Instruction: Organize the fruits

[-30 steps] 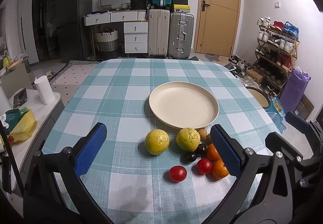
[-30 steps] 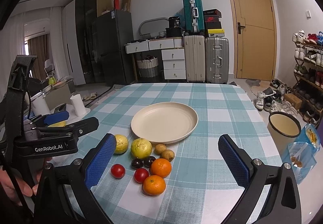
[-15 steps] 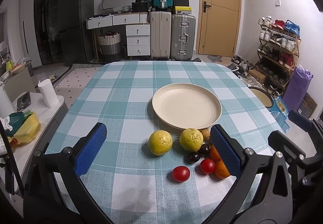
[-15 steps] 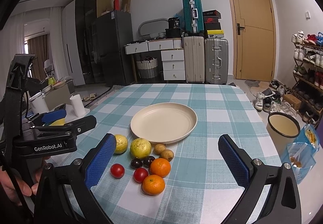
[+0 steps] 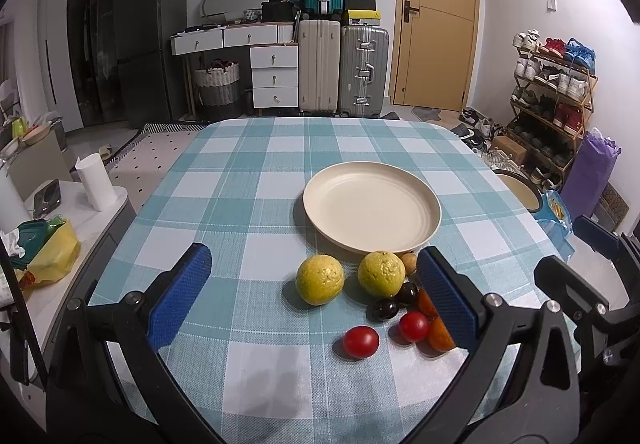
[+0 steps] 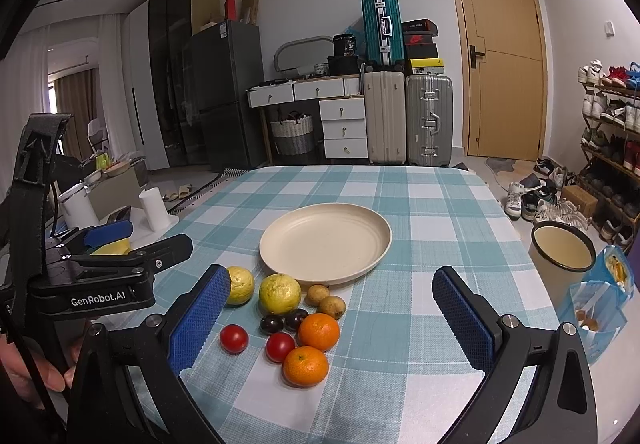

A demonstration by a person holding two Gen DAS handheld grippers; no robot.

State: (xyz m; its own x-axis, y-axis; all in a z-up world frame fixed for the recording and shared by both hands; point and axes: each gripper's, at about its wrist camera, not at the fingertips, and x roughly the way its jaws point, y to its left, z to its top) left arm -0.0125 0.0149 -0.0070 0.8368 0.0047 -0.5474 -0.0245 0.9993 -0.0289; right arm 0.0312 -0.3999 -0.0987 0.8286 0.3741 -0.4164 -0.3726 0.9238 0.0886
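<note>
We see the desk (image 5: 248, 180) covered with a blue and white checked cloth; its far edge runs at 12 o'clock before the suitcases (image 5: 344, 68), and its right edge drops to the floor beside a cream bin (image 6: 560, 256). The far half of the cloth is bare, and at 3 o'clock of the plate (image 6: 325, 242) there is also wide free cloth.

The cream plate lies near the middle and has nothing on it. The fruits sit in a group at its 6 o'clock, on the near side: two yellow-green citrus (image 6: 279, 293) side by side, the right one just beside the plate rim, two small brown fruits (image 6: 326, 302), two dark plums (image 6: 284, 321), two red tomatoes (image 6: 256, 342) and two oranges (image 6: 312, 348).

The left claw (image 5: 314, 298) is spread wide above the cloth and holds nothing; the citrus and tomatoes show between its blue pads (image 5: 180, 294). The right claw (image 6: 334, 318) is spread equally wide, without contact to any fruit.
</note>
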